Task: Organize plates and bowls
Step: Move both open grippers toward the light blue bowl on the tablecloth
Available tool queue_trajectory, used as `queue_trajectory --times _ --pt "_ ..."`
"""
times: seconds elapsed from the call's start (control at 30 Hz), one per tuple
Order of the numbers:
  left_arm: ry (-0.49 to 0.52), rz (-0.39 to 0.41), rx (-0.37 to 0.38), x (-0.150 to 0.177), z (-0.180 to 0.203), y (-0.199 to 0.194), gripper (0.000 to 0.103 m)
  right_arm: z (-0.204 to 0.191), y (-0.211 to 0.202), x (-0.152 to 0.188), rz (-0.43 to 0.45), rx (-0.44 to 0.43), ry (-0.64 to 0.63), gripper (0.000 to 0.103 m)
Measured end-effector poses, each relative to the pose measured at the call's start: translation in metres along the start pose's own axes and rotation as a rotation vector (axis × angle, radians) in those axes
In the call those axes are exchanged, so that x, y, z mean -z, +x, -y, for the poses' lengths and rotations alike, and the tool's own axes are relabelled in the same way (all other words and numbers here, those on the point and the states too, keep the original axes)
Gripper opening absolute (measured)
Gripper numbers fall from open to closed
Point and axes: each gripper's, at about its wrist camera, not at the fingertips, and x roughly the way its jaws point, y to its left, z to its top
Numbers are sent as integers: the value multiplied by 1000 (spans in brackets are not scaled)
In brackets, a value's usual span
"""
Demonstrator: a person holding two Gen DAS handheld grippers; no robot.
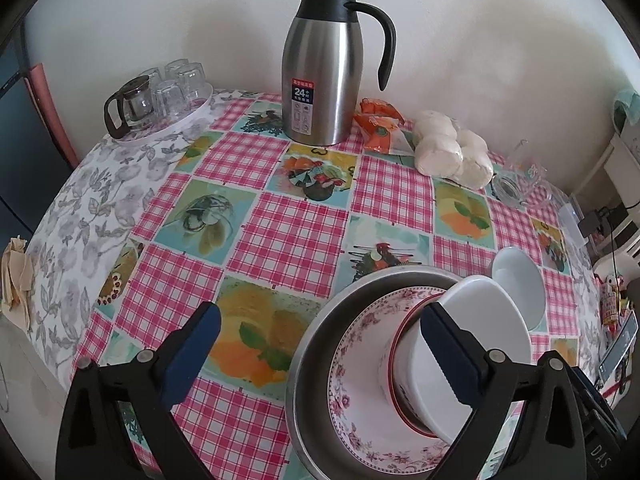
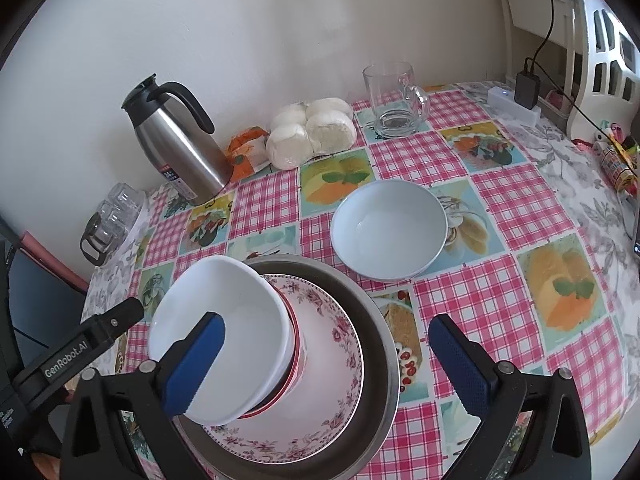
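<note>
Landmark: steel basin (image 2: 380, 332), sitting near the front edge of the worktop (image 1: 296, 216).

Inside the basin lies a floral plate (image 2: 344, 344), flat. On the plate stands a red-rimmed bowl (image 2: 298, 344), and nested in it a white bowl (image 2: 224, 332). The nested pair is tipped: mouths face up and toward the left claw's side, so the stack's axis leans off vertical. The white bowl's rim overhangs the basin rim on that side.

Pale blue bowl (image 2: 390, 232) sits upright, mouth up, just behind and right of the basin, apart from it; checked cloth shows between the two.

Left claw (image 1: 320, 340): spread wide, nothing held. One blue pad lies in front of the white bowl's outer wall (image 1: 480, 320); contact cannot be told. The other pad hangs over bare cloth left of the basin.

Right claw (image 2: 326, 356): spread wide, empty. Its left pad overlaps the white bowl's rim in view; its right pad is over cloth right of the basin.

Open room: broad clear cloth left of and behind the basin. Steel thermos jug (image 1: 320, 76), bagged buns (image 2: 312, 132) and glass mug (image 2: 394, 100) stand well behind the basin, along the wall. Tray of upturned glasses (image 1: 168, 92) sits at the far left corner.
</note>
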Motion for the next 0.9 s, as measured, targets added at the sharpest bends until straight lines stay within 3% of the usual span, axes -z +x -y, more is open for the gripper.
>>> queue_trajectory --times 0.3,0.43,0.57,0.9 --pt "3 26 6 0 7 -8 100 4 -2 -2 2 15 -6 103" --pt "-2 94 42 0 16 -21 100 10 -6 -4 11 19 -4 103" --pt "28 162 70 -1 34 -38 100 25 -12 -8 26 36 26 103" --pt "176 207 141 11 102 -54 100 83 -27 -14 51 87 131 103"
